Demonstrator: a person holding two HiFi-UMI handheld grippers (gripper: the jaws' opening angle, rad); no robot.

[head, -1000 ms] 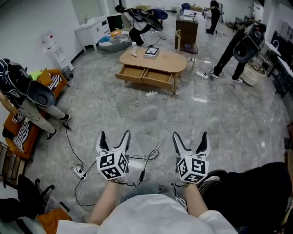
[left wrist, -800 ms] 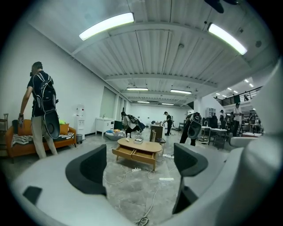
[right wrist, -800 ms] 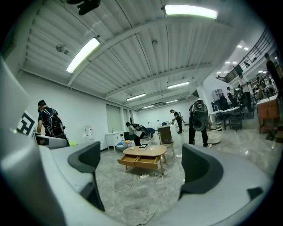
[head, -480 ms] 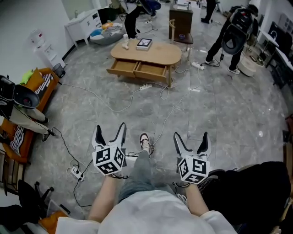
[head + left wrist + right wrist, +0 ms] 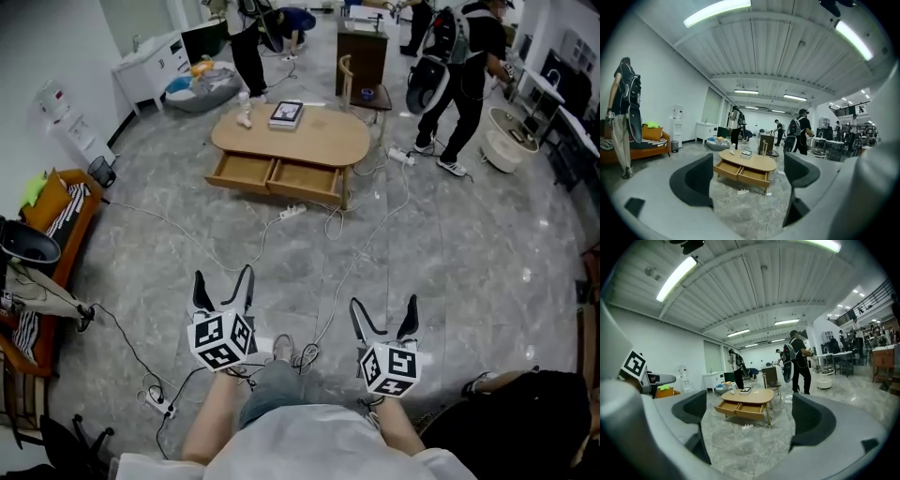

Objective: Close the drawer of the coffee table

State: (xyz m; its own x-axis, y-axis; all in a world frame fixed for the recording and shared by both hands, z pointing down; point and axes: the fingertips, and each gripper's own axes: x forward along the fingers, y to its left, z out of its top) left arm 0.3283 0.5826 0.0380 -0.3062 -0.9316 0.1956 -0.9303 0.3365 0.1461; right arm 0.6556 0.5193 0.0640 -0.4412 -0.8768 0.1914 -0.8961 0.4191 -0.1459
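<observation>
An oval wooden coffee table stands several steps ahead on the grey floor, with two drawers pulled out toward me: the left drawer and the right drawer. The same table shows between the jaws in the left gripper view, and the table in the right gripper view. A book and a small white object lie on top. My left gripper and right gripper are held low in front of me, both open and empty, far from the table.
White cables and a power strip trail across the floor between me and the table. People stand behind the table near a dark cabinet and a chair. An orange sofa lies at the left.
I have walked forward: the table sits nearer and lower in the head view. Both grippers stay open and keep their pose. People behind the table have shifted.
</observation>
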